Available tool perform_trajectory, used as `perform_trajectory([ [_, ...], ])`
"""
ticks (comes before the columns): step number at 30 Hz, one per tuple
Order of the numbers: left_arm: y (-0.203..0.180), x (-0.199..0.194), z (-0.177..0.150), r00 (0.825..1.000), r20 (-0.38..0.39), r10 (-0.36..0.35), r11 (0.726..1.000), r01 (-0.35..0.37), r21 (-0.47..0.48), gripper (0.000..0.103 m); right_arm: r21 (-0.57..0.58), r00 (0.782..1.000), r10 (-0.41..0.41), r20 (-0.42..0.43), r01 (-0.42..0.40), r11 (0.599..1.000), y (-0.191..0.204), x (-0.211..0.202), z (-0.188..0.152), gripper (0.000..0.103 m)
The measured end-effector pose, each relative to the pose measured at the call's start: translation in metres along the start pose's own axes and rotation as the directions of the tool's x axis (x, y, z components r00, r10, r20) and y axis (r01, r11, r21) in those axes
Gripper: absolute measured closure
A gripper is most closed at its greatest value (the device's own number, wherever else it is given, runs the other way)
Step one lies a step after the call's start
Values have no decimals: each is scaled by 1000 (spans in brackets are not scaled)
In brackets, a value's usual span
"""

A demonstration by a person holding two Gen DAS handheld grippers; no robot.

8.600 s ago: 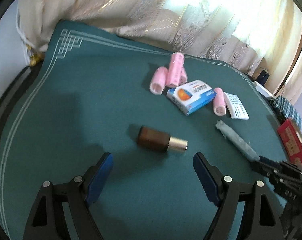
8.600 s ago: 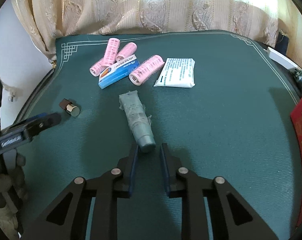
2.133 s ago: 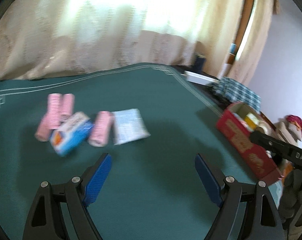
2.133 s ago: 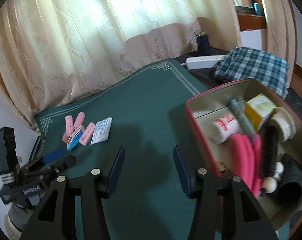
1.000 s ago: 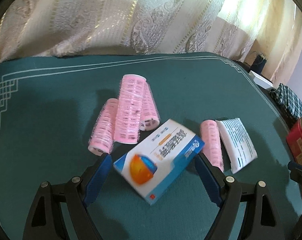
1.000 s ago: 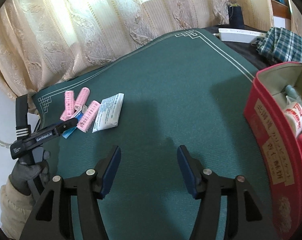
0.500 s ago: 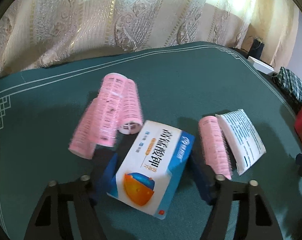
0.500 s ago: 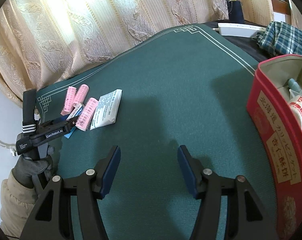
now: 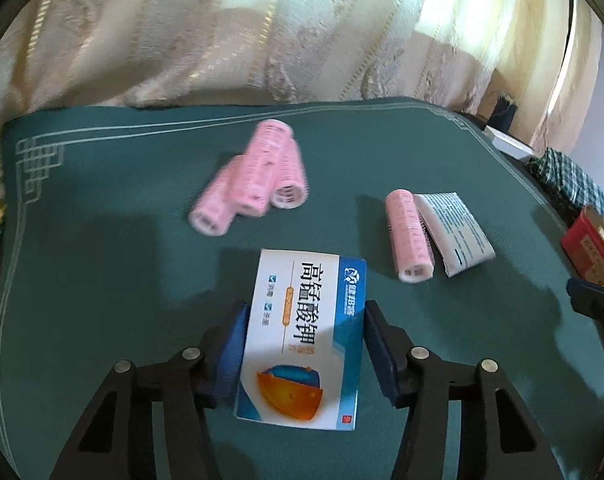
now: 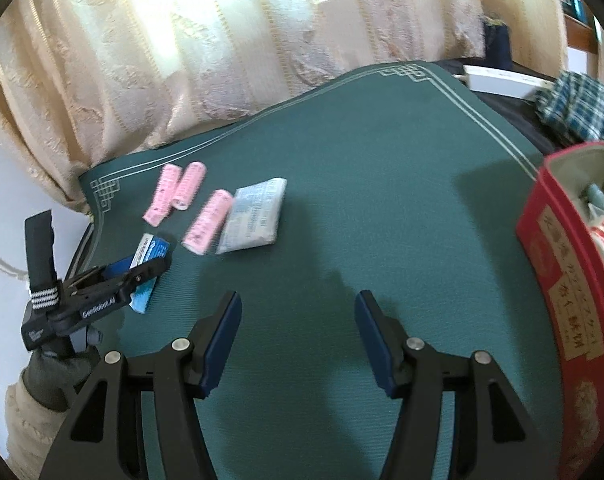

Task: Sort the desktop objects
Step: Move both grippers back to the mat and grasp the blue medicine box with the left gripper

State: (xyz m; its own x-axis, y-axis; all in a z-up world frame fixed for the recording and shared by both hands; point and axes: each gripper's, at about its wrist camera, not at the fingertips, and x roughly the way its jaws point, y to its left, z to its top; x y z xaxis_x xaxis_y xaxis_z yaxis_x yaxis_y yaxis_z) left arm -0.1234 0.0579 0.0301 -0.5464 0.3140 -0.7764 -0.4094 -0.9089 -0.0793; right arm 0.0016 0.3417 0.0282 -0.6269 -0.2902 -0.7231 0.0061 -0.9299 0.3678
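Note:
My left gripper (image 9: 305,320) is shut on a blue and white medicine box (image 9: 304,328) and holds it above the green table mat (image 9: 114,264); the box also shows in the right wrist view (image 10: 148,260), clamped in the left gripper (image 10: 142,268). A cluster of pink hair rollers (image 9: 254,184) lies beyond it. A single pink roller (image 9: 408,236) lies beside a white sachet (image 9: 454,232). My right gripper (image 10: 298,324) is open and empty over bare mat. The red tin (image 10: 570,300) stands at the right.
A cream curtain (image 10: 262,40) hangs behind the table. A checked cloth (image 10: 582,104) and a white power strip (image 10: 502,76) lie off the mat at the far right. The tin holds several items.
My left gripper has closed on the medicine box and lifted it back from the rollers. The right gripper has stayed open, drifting slightly.

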Motion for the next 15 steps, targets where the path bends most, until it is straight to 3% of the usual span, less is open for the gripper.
perform_trajectory([
  [10,29,-29,-29,999,29,13,997,-10,-76,45,-98,994,105,-34,-108,989,66,22,16,40],
  [15,32,-29,-35,999,32,-1,997,4,-80,45,-78,983,158,-89,-165,983,86,49,25,40],
])
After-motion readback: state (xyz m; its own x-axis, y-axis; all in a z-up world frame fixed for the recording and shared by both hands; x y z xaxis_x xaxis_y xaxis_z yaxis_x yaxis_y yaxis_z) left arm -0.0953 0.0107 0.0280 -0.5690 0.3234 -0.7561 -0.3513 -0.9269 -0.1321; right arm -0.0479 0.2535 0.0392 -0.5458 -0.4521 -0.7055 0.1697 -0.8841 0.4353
